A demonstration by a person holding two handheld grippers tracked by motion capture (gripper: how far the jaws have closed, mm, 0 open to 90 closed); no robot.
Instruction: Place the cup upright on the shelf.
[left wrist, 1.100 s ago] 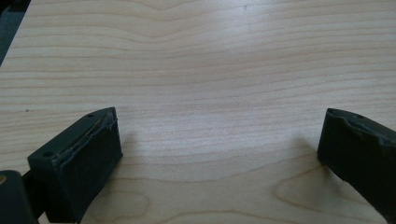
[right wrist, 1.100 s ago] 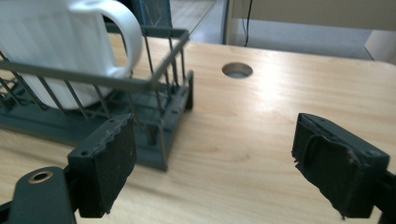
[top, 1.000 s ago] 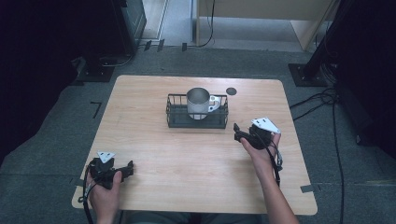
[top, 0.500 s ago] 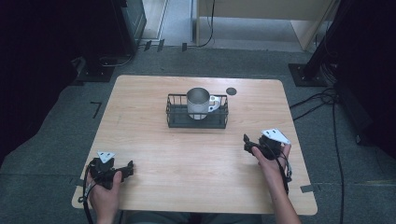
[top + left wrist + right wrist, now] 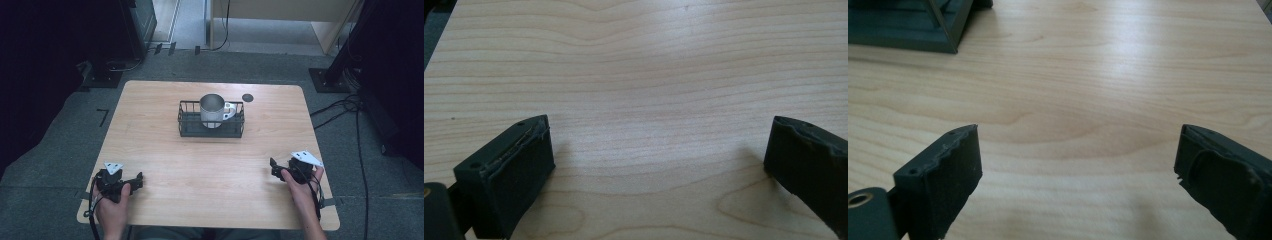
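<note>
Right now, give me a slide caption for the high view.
Metal mug standing in a black wire basket mid-table; left gripper and right gripper open, empty, near the front edge.

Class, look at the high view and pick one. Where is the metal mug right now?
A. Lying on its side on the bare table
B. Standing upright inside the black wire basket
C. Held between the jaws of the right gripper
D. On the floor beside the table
B: the metal mug stands upright inside the black wire basket, its white handle pointing right.

Counter (image 5: 150, 130): pale wood, wavy grain
Basket (image 5: 186, 131): black wire
Mug (image 5: 212, 109): silver metal, white handle
Fingers (image 5: 519, 170): matte black
Floor (image 5: 50, 165): grey
</note>
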